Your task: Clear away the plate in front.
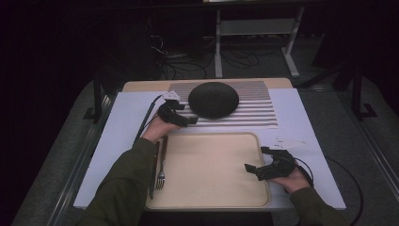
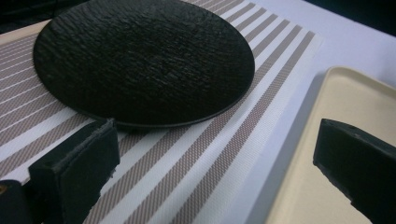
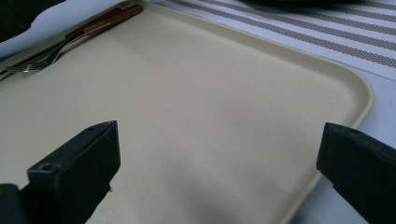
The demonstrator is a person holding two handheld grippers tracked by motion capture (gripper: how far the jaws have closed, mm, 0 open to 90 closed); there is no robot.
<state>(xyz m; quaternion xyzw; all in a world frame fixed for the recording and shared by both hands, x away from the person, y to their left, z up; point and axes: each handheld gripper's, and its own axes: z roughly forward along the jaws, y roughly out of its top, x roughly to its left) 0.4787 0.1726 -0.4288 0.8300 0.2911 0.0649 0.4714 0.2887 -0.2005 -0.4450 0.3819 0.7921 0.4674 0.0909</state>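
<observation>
— What are you going for with the left gripper (image 1: 187, 121)?

— The black plate (image 1: 213, 99). It lies flat on the striped placemat (image 1: 256, 113) at the far side of the counter (image 1: 117, 136), just beyond the beige tray (image 1: 211, 172). My left jaws are spread wide with nothing between them, and they sit just short of the plate's near rim, low over the mat.

— How do you expect it to handle?

— Stiff and fairly heavy, I'd guess; it looks like stoneware or slate, with a rough, rippled face. That texture should give the pads some bite, but a hard plate will chip or crack if it drops or knocks the tray's edge. I'd treat it as fragile.

— Where would you take hold?

— At the near rim, where the edge stands a little off the mat and throws a shadow. One jaw goes over the rim, the other slides under, pinching the thin edge. A grip that far from the middle will want to tip, so I'd judge it needs a firm bite and a level lift.

— Any direction to it?

— None really. It is round, so it has no long axis and points nowhere; its face is up. Any spot on the rim serves alike, and the near side is simply closest.

— And the right gripper (image 1: 256, 165)?

— Its jaws are also spread and empty, hovering over the tray's right part. The fork (image 1: 161, 165) and a wooden-handled knife (image 1: 154, 169) lie along the tray's left edge, handles toward the mat.
</observation>
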